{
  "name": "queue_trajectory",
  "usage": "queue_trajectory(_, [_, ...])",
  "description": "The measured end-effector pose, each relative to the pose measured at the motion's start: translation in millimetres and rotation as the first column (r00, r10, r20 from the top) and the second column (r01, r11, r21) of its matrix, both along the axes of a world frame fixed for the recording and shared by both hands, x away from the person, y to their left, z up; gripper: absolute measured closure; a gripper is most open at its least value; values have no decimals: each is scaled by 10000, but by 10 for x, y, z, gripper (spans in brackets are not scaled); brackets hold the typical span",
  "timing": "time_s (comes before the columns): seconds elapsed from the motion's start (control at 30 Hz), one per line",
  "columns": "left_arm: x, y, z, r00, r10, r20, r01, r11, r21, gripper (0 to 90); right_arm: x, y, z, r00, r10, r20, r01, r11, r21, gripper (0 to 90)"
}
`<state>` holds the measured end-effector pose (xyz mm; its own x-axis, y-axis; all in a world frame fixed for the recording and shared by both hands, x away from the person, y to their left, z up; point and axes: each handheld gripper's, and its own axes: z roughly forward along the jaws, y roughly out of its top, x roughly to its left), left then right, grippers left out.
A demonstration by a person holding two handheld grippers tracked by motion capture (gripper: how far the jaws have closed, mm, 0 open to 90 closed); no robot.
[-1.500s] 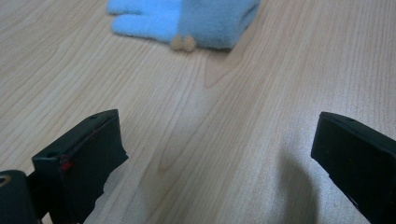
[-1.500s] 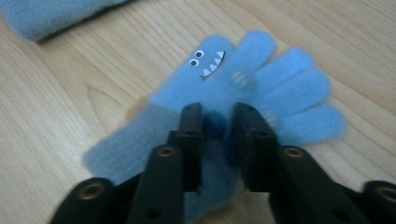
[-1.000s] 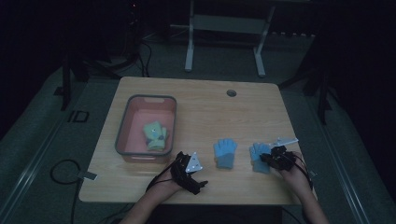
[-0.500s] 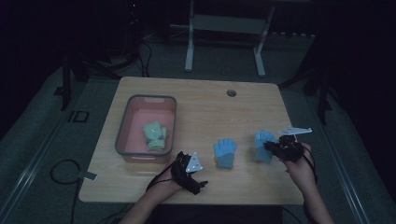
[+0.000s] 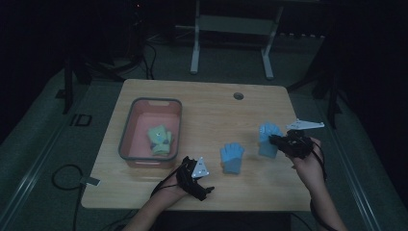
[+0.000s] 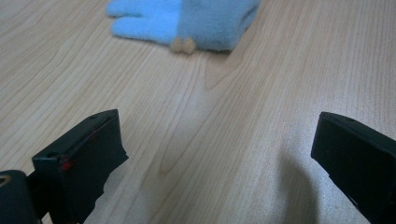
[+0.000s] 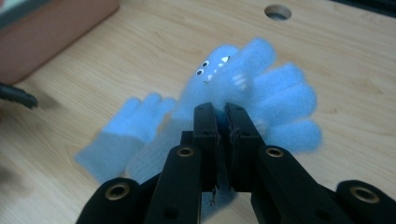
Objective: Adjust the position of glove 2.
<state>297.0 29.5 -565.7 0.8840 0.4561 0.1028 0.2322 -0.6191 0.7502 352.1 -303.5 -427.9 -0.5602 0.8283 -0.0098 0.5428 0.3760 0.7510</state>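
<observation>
My right gripper (image 5: 275, 140) (image 7: 222, 112) is shut on a light blue glove (image 5: 267, 138) (image 7: 261, 88) and holds it clear of the table at the right; the glove has small eyes on one finger. A second blue glove (image 5: 232, 157) (image 6: 187, 21) (image 7: 123, 135) lies flat on the wooden table (image 5: 211, 115) near the middle. My left gripper (image 5: 204, 187) (image 6: 219, 154) rests low at the front, jaws wide open over bare wood, short of that glove. A green glove (image 5: 159, 139) lies inside the pink bin (image 5: 130, 132) at the left.
A round cable hole (image 5: 238, 96) (image 7: 278, 11) sits near the table's far edge. A metal stand's legs (image 5: 231, 48) rise behind the table. Cables (image 5: 62, 175) lie on the floor at the left.
My right gripper has risen with the blue glove, lifting it off the table and a little to the right. The left gripper has stayed in place.
</observation>
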Motion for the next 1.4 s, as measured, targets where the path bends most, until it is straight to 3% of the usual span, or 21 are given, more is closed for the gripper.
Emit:
queue_trajectory(0.27, [-2, 1, 2, 10000, -5, 12, 5, 10000, -15, 26, 34, 250, 109, 9991, 382, 175, -384, 9992, 118, 842])
queue_trajectory(0.6, [-7, 0, 7, 10000, -61, 45, 61, 10000, -41, 26, 60, 631, 74, 9938, 1102, 128, -1102, 9939, 35, 840])
queue_trajectory(0.9, [-10, 1, 9, 10000, -78, 50, 78, 10000, -6, 26, 52, 835, -73, 9873, 1561, -303, -1558, 9877, 120, 839])
queue_trajectory(1.4, [-16, 5, 13, 9999, -95, 65, 94, 10000, 22, 27, 17, 962, -412, 9781, 1753, -1119, -1762, 9843, 17, 838])
